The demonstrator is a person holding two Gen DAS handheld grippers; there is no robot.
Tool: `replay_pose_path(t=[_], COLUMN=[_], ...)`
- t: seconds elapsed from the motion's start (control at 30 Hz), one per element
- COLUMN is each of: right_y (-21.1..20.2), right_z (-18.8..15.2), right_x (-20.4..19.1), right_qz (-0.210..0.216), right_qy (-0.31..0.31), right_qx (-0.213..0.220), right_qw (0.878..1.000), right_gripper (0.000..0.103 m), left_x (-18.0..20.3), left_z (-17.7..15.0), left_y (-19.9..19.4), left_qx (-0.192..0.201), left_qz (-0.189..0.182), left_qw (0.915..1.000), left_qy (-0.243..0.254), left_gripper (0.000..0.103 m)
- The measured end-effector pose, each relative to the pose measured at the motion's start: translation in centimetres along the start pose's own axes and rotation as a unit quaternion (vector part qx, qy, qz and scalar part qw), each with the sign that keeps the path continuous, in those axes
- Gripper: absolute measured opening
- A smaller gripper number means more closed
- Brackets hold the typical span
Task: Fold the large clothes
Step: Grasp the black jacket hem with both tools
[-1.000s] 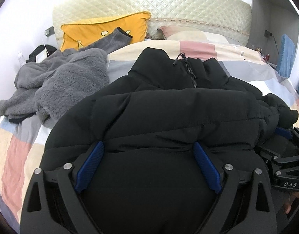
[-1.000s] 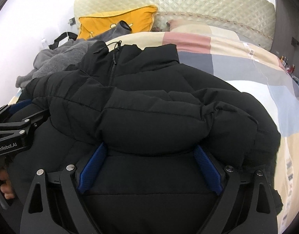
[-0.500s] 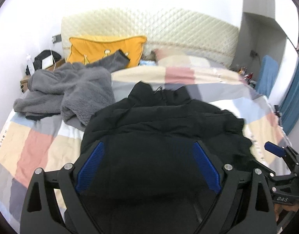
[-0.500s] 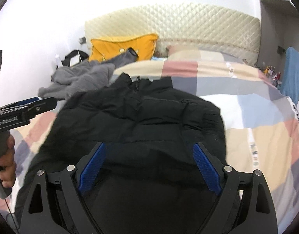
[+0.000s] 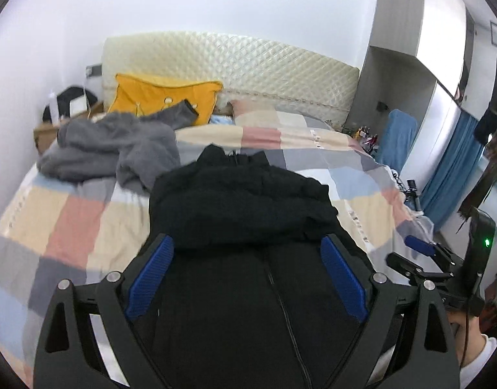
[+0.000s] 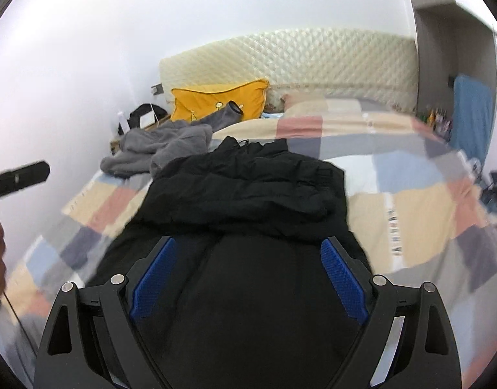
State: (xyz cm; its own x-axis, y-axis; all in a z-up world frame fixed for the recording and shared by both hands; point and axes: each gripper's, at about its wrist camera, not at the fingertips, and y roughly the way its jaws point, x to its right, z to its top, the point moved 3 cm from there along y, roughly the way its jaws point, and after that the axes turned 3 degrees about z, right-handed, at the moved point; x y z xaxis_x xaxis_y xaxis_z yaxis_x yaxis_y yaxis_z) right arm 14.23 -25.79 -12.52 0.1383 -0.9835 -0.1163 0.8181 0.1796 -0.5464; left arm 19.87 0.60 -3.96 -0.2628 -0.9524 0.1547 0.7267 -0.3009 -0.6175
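Both grippers have backed up and away from the black puffer jacket (image 5: 242, 207), which filled the views a second ago. Left gripper (image 5: 247, 274) and right gripper (image 6: 248, 275) stand wide apart, nothing pinched. Jacket lies on the bed (image 5: 70, 227) directly ahead of and below both, collar far, hem near; long axis runs away from them. It looks folded over, though blur hides detail. Neither hand is clearly nearer.
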Motion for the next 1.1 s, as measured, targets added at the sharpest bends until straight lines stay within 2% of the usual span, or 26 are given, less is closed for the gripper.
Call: replay_pose_path(t=[0.17, 0.3, 0.37, 0.47, 0.53, 0.73, 0.8, 0.9, 0.97, 1.07, 1.1], right_y=[-2.7, -2.6, -1.4, -0.2, 0.0, 0.3, 0.6, 1.3, 2.4, 4.0, 4.4], right_z=[-2.9, -4.7, -5.6, -6.3, -6.4, -7.3, -8.4, -11.3, -13.7, -16.2, -16.4], right_x=[-0.8, 1.0, 3.0, 6.3, 8.3, 14.7, 16.9, 19.7, 21.0, 21.4, 21.2], right_qz=[0.013, -0.016, -0.023, -0.023, -0.004, -0.018, -0.027, -0.012, 0.008, 0.029, 0.034], right_qy=[-0.014, -0.002, 0.035, 0.111, 0.158, 0.258, 0.296, 0.391, 0.449, 0.498, 0.502], right_qx=[0.007, 0.021, 0.003, -0.030, -0.038, -0.062, -0.081, -0.104, -0.130, -0.174, -0.184], right_qw=[1.000, 1.000, 0.999, 0.993, 0.987, 0.964, 0.951, 0.914, 0.884, 0.849, 0.845], right_gripper=[0.090, 0.091, 0.091, 0.091, 0.091, 0.091, 0.091, 0.091, 0.091, 0.091, 0.091], left_x=[-2.9, -7.8, -10.0, -13.4, -15.2, -18.1, -18.4, -18.3, -18.4, -18.6, -18.5], left_z=[-3.0, -5.9, -7.2, -9.8, -11.4, -15.6, -16.2, -17.3, -17.9, -18.4, -18.6], left_y=[-1.3, 0.2, 1.1, 2.6, 3.5, 5.9, 6.4, 7.5, 8.1, 8.6, 8.8], left_qx=[-0.004, -0.047, -0.074, -0.121, -0.152, -0.245, -0.267, -0.308, -0.331, -0.351, -0.358], left_qz=[0.038, 0.044, 0.040, 0.033, 0.033, 0.011, 0.005, -0.002, -0.001, 0.007, 0.009], left_qw=[0.9992, 0.9954, 0.9906, 0.9779, 0.9664, 0.9283, 0.9181, 0.9009, 0.8914, 0.8839, 0.8811], left_qy=[-0.004, -0.071, -0.108, -0.168, -0.205, -0.280, -0.293, -0.306, -0.310, -0.309, -0.309], left_gripper=[0.093, 0.093, 0.093, 0.093, 0.093, 0.093, 0.093, 0.093, 0.093, 0.093, 0.093])
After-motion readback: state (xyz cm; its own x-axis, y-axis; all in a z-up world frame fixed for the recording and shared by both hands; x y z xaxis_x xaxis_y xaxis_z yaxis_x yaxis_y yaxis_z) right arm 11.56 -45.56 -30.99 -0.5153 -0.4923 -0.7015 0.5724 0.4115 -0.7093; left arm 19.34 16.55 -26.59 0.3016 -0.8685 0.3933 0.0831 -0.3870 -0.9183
